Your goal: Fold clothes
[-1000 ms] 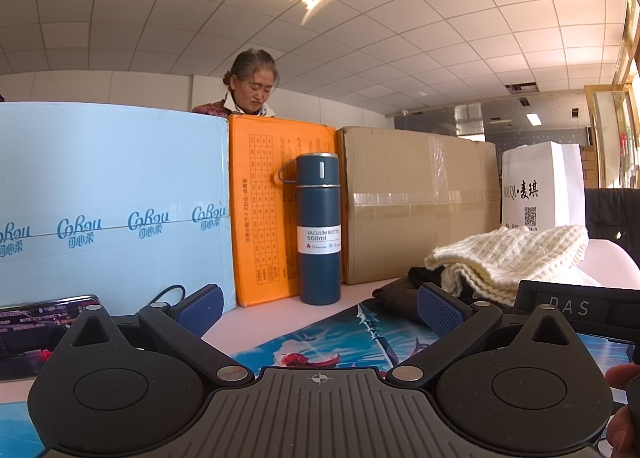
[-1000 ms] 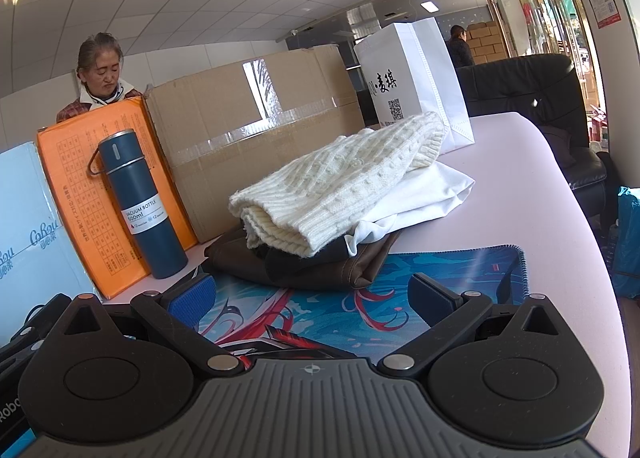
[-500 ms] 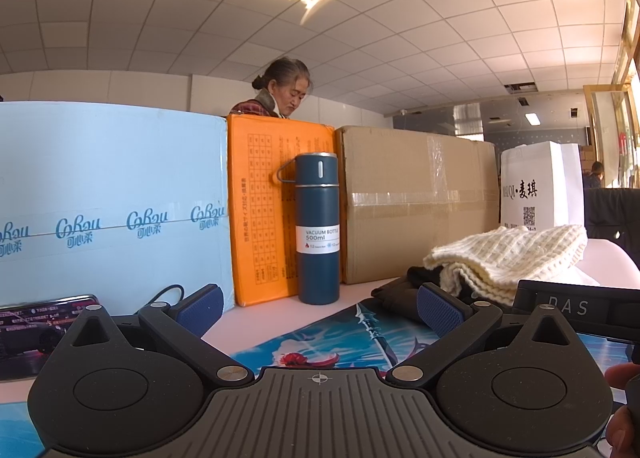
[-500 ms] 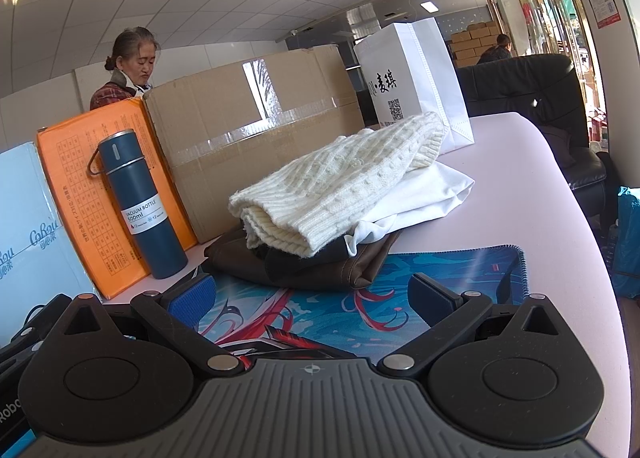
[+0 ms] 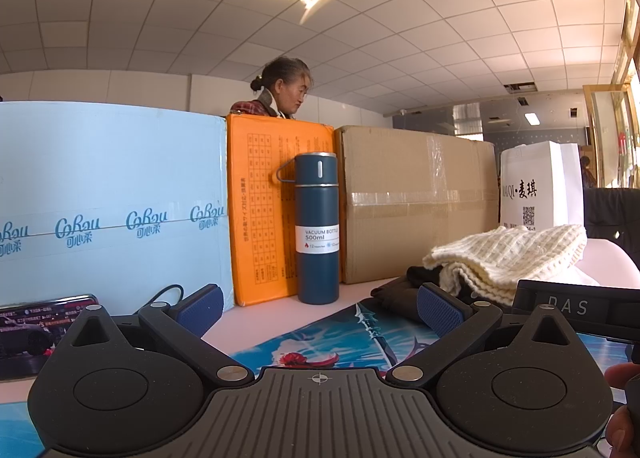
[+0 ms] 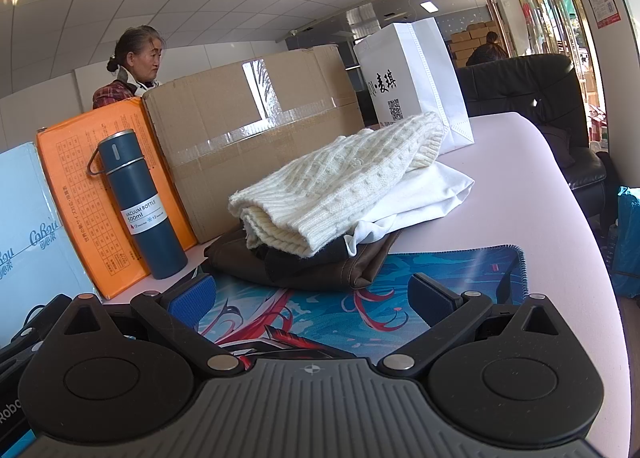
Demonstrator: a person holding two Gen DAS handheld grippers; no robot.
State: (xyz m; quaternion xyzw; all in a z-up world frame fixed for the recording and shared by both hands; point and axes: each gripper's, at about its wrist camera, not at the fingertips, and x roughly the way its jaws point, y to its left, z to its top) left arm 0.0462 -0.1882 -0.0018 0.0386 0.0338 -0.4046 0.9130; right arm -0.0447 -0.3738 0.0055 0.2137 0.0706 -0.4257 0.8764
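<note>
A pile of clothes lies on the table: a cream knit sweater (image 6: 340, 186) on top, a white garment (image 6: 424, 198) under it, and dark brown and black garments (image 6: 320, 270) at the bottom. The sweater also shows at the right of the left wrist view (image 5: 508, 258). My right gripper (image 6: 314, 300) is open and empty, low over the blue printed mat (image 6: 440, 270), just short of the pile. My left gripper (image 5: 320, 308) is open and empty, to the left of the pile.
A blue vacuum bottle (image 5: 317, 230) stands by an orange box (image 5: 260, 210), a light blue box (image 5: 112, 202) and a cardboard box (image 5: 416, 198). A white paper bag (image 6: 412, 82) stands behind the pile. A woman (image 5: 284, 94) is behind the boxes. A black chair (image 6: 532, 98) is at the far right.
Both grippers have stayed still and open. The woman behind the boxes has moved to the right and turned her head.
</note>
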